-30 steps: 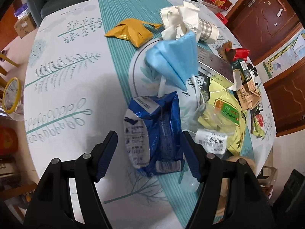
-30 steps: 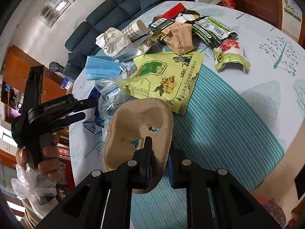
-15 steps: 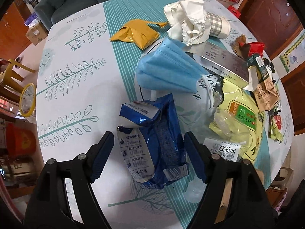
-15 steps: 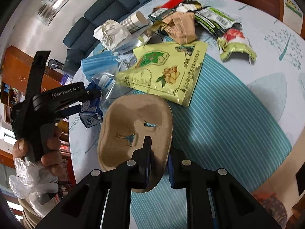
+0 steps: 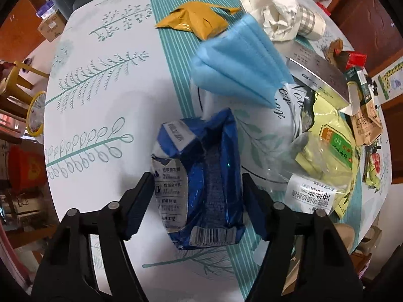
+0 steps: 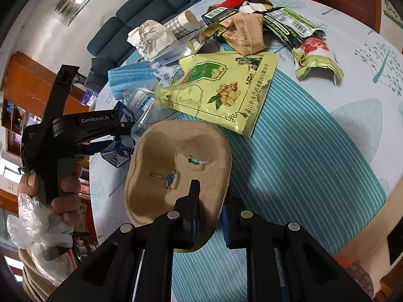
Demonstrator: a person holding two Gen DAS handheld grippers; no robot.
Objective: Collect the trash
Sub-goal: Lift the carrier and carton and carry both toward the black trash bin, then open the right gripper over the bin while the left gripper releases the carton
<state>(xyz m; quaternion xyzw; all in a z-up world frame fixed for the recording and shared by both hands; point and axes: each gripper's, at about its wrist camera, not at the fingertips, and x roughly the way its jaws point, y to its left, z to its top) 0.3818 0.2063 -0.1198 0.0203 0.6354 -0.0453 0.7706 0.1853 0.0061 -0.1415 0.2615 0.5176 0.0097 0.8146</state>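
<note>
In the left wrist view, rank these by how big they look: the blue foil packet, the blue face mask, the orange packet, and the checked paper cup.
1. blue foil packet, though it lies nearest the camera, between the open left tool's fingers
2. blue face mask, close behind
3. orange packet
4. checked paper cup, partly hidden by crumpled paper

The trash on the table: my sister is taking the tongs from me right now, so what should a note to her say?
Left tongs: open, one finger on each side of the blue foil packet; whether they touch it I cannot tell. The packet lies on the table.
Right tongs: shut on the brown pulp tray, held up over the table edge.
Done: only the tray is picked up.
Left: close on the packet. Then the blue face mask, crumpled white paper, orange packet, yellow-green ginger bag and the wrappers beyond it. No trash bin is in view.
</note>
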